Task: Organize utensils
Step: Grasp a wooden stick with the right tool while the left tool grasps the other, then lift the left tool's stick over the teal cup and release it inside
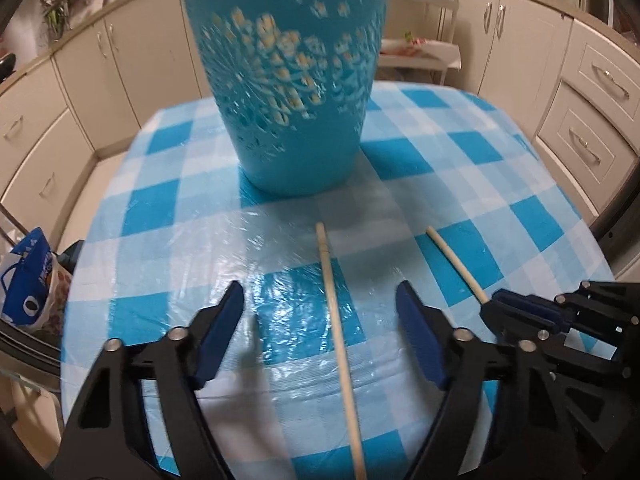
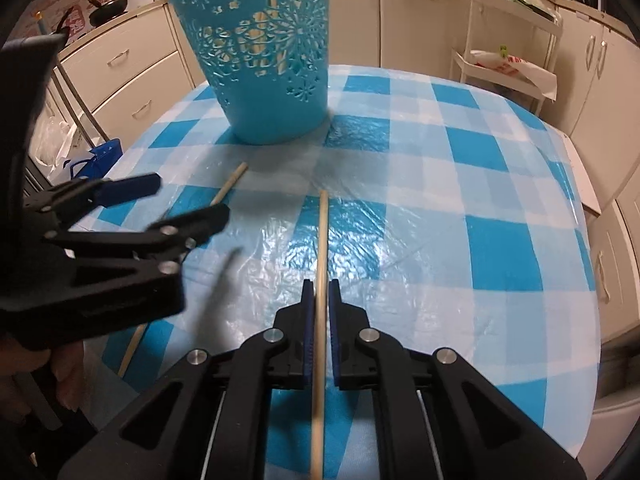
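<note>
Your right gripper (image 2: 321, 300) is clamped on a wooden chopstick (image 2: 322, 240), pads pressing both sides of the shaft, its tip aimed toward the blue cutout bucket (image 2: 260, 68). Your left gripper (image 1: 320, 344) stands partly spread around a second chopstick (image 1: 338, 332), which lies on the cloth between the pads, touched by neither; nothing gripped there yet. Landmark is the bucket: it stands upright at the far side of the checked tablecloth (image 2: 460, 200), and pale sticks show through its cutouts, so some utensils look already dropped in, count not readable. Both chopsticks sit on the near side of the bucket, side by side, well short of its base, the left one just left of the right one in the right wrist view. Progress, as I judge it: part done; one stick grasped but not lifted clear, one still to be pinched, and both still to go in the bucket. No other loose utensils visible on the cloth.
</note>
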A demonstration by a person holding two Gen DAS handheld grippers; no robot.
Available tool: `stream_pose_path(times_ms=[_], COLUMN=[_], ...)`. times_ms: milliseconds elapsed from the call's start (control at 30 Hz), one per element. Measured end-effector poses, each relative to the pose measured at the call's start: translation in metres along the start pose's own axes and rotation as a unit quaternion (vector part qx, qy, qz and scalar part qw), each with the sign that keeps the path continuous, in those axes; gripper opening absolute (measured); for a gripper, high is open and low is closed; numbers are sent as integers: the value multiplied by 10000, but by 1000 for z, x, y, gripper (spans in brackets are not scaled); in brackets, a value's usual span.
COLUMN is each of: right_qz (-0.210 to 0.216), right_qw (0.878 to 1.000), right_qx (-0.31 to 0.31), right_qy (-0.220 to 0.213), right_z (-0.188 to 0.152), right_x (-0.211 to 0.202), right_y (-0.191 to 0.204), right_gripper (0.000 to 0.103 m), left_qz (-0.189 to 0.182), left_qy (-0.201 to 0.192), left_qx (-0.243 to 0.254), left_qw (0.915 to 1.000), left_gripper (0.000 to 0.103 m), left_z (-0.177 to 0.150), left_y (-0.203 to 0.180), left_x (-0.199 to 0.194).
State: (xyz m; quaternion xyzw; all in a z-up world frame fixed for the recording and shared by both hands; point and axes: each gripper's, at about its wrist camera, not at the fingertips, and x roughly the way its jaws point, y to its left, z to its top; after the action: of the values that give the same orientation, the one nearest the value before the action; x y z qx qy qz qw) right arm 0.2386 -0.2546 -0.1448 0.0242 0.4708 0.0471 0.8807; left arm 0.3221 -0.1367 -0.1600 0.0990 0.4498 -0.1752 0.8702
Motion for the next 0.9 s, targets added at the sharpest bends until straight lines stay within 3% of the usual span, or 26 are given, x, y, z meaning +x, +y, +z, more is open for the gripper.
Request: stream_pose_path(times_ms=[133,167,200,267,333,400,500,600,733,900], right_qz=[-42,11,94,467,1035,1445,1614,1641,1641,1634], right_qw=[9998,9999,9999,9973,9863,9719,9605,9557,9561,9581], right_qx=[-181,-116,2,543,1246,1768,2155,2307,2297,2212], right_qy=[-80,-90,-101,-134,-326,-562,-708,-803,-785,-802], right_z=[1,0,1,0,-1,-4,-5,-4,-4,-5], right_x=[2,2,2,2,0,-1,1,-1,-1,0], right_y=[4,2,-2,-16,-36,-51,-63,-68,-66,-64], right_gripper=[6,6,6,6,6,6,6,6,6,6], left_qz=[-177,-243,-380,-613,-803,-1200,-1651,-1916,-1851,-1514], left_qy=[76,101,164,166,-11,-473,-1264,-2137,-3244,-4124], left_qx=[104,98,28,-128,-191,-236,-105,-65,-264,-624], left_qw=[9998,9996,9991,9979,9966,9914,9781,9579,9273,8961], left_gripper=[33,13,5,5,5,5,5,5,5,5], left_z=[-1,1,3,5,3,0,2,19,67,127], left_y=[-2,-2,0,6,10,14,14,20,34,44], left_x=[10,10,11,10,1,-25,-70,-116,-160,-168])
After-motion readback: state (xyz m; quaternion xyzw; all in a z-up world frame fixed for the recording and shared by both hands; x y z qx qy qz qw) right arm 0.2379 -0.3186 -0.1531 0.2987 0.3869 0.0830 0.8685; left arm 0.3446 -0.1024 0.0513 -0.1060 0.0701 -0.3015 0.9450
